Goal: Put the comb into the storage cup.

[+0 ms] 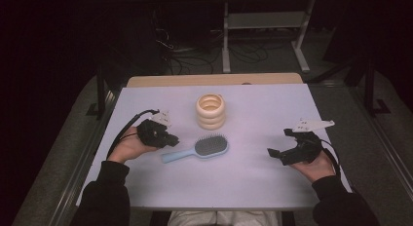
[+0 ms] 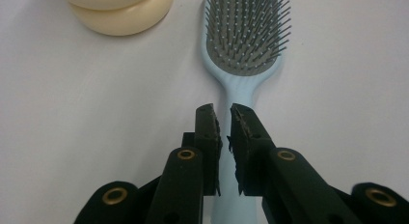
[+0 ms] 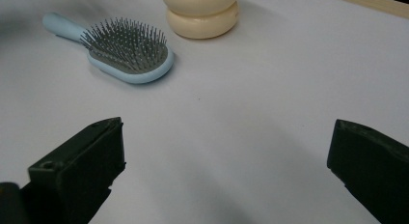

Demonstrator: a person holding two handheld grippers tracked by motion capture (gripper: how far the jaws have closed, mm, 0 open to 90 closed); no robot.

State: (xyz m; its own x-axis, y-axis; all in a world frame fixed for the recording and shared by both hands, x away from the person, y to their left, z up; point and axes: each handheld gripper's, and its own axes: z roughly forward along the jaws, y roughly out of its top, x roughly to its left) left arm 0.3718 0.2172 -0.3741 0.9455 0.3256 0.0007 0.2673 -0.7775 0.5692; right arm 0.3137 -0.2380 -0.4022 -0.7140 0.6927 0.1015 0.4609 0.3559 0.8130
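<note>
Black left gripper (image 1: 171,139) at the left of the tabletop (image 1: 146,187), jaws narrow with only a thin slit between them. Straddling the end of the pale blue hairbrush (image 1: 197,149) handle in the left gripper view, pads not clearly pressing on it, so probably no firm hold. Lying flat, bristles up, just in front of the left gripper; long axis running from the handle near that gripper up and rightward to the grey bristle head. Clearly nearer to the left hand (image 1: 130,145) than to the right. Behind the brush head, near but apart, a cream ringed holder (image 1: 211,111) standing upright. Far right, well apart from the brush, right gripper (image 1: 278,144) with jaws wide, nothing between them. Surface smooth, light lilac-white, bare. Beyond it a dark room, cables on the floor (image 1: 195,60), a grey metal stand (image 1: 265,21).
</note>
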